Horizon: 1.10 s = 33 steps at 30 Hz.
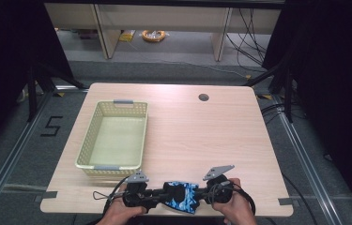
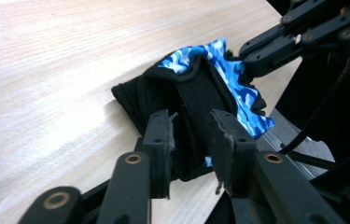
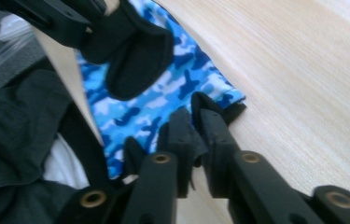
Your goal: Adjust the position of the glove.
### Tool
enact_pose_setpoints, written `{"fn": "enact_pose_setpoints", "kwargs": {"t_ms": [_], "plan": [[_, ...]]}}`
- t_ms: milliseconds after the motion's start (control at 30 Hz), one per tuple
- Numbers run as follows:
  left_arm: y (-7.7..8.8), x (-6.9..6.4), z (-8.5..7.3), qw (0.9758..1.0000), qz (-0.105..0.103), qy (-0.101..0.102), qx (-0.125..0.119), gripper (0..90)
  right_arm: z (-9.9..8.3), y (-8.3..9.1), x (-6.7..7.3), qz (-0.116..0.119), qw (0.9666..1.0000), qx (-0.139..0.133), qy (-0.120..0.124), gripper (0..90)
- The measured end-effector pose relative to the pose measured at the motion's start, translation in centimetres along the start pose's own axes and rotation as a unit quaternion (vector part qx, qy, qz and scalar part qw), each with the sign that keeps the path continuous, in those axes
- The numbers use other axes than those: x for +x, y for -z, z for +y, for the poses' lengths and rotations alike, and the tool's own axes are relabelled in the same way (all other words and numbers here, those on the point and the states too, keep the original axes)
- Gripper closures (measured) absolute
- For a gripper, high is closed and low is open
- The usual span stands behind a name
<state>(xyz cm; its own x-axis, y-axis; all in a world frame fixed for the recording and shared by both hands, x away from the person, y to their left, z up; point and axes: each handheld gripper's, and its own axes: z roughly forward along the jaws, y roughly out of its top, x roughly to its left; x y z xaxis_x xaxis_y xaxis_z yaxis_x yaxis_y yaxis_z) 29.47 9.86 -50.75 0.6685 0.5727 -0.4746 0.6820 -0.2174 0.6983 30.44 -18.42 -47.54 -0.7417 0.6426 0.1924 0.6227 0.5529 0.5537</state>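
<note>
A fingerless glove, blue camouflage with a black cuff, lies at the table's near edge between my two grippers. My left gripper comes at it from the left. In the left gripper view its jaws stand on either side of the black cuff, and the fabric fills the gap between the pads. My right gripper holds the opposite end. In the right gripper view its jaws are nearly together on the dark edge of the blue fabric. A hand holds each gripper.
A pale yellow mesh basket, with nothing in it, stands on the left half of the wooden table. A round cable hole sits near the far edge. The glove partly overhangs the table's near edge.
</note>
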Motion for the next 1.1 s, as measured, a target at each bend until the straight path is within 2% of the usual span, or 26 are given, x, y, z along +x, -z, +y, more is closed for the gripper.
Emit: {"fn": "enact_pose_setpoints", "kwargs": {"t_ms": [33, 67, 100, 133, 167, 233, 300, 333, 400, 433, 500, 567, 600, 733, 867, 933, 967, 1000, 1100], "plan": [[0.1, 0.1, 0.0, 1.0, 0.0, -0.003, -0.001, 66.2, -0.1, -0.2, -0.2, 0.0, 1.0, 0.007, 0.005, 80.1], [0.2, 0.2, 0.1, 1.0, 0.003, -0.005, -0.003, 64.8, -0.1, -0.5, -0.3, -0.001, 1.0, 0.005, 0.005, 78.3], [0.2, 0.1, 0.2, 0.9999, 0.01, -0.002, -0.011, 63.1, -0.2, -0.5, -0.3, -0.005, 0.9999, 0.014, 0.001, 76.4], [0.4, 0.3, 0.3, 0.9999, 0.01, -0.009, -0.008, 61.8, -0.2, -0.6, -0.4, -0.006, 0.9999, 0.012, 0.009, 74.9], [0.5, 0.3, 0.3, 0.9998, 0.015, -0.002, -0.012, 59.3, -0.1, -0.6, -0.4, -0.009, 0.9999, 0.013, 0.007, 71.5], [0.6, 0.7, 0.4, 0.9997, 0.021, 0.013, -0.006, 51.7, -0.1, -0.2, -0.2, -0.024, 0.9994, 0.01, -0.023, 60.1], [0.5, 1.1, 0.4, 0.9995, 0.021, 0.024, 0.001, 49.1, -0.2, -0.4, -0.3, -0.026, 0.9992, -0.008, -0.028, 53.0], [0.4, 1.2, 0.4, 0.9994, 0.019, 0.028, 0.006, 47.9, -0.3, -0.5, -0.3, -0.029, 0.9989, -0.013, -0.034, 50.5], [0.2, 1.3, 0.4, 0.9993, 0.016, 0.033, 0.014, 47.2, -0.3, -0.6, -0.1, -0.023, 0.9985, -0.006, -0.049, 47.0], [0.0, 1.2, 0.4, 0.9991, 0.018, 0.034, 0.016, 46.3, -0.4, -1.0, 0.0, -0.02, 0.9982, -0.014, -0.054, 46.3], [-0.2, 1.2, 0.4, 0.999, 0.017, 0.035, 0.022, 46.3, -0.6, -1.7, -0.1, -0.025, 0.9987, -0.003, -0.045, 46.6], [-0.3, 1.3, 0.4, 0.9987, 0.027, 0.036, 0.025, 47.2, -0.7, -2.1, 0.0, -0.029, 0.9987, -0.006, -0.043, 48.7], [-0.5, 1.5, 0.4, 0.9987, 0.016, 0.042, 0.026, 47.8, -0.6, -2.0, 0.1, -0.029, 0.9985, -0.001, -0.047, 49.3], [-0.8, 1.7, 0.3, 0.9985, 0.014, 0.042, 0.034, 51.6, -0.6, -2.2, 0.3, -0.042, 0.9987, -0.004, -0.028, 53.8], [-1.2, 1.6, 0.4, 0.9988, 0.015, 0.033, 0.033, 56.3, -0.6, -2.2, 0.2, -0.037, 0.9988, -0.01, -0.03, 59.4], [-1.4, 1.4, 0.5, 0.9986, 0.022, 0.037, 0.031, 57.6, -0.6, -2.2, 0.2, -0.036, 0.9988, -0.012, -0.03, 61.3], [-1.5, 1.4, 0.4, 0.9987, 0.022, 0.034, 0.031, 59.0, -0.7, -2.4, 0.2, -0.033, 0.9986, -0.021, -0.035, 62.6], [-1.6, 1.6, 0.4, 0.9989, 0.013, 0.031, 0.031, 60.8, -0.6, -2.2, 0.0, -0.033, 0.9988, -0.015, -0.033, 64.0], [-1.9, 1.4, 0.3, 0.9991, 0.019, 0.031, 0.023, 64.3, -0.6, -2.4, -0.3, -0.027, 0.9988, -0.025, -0.033, 69.2]]}}
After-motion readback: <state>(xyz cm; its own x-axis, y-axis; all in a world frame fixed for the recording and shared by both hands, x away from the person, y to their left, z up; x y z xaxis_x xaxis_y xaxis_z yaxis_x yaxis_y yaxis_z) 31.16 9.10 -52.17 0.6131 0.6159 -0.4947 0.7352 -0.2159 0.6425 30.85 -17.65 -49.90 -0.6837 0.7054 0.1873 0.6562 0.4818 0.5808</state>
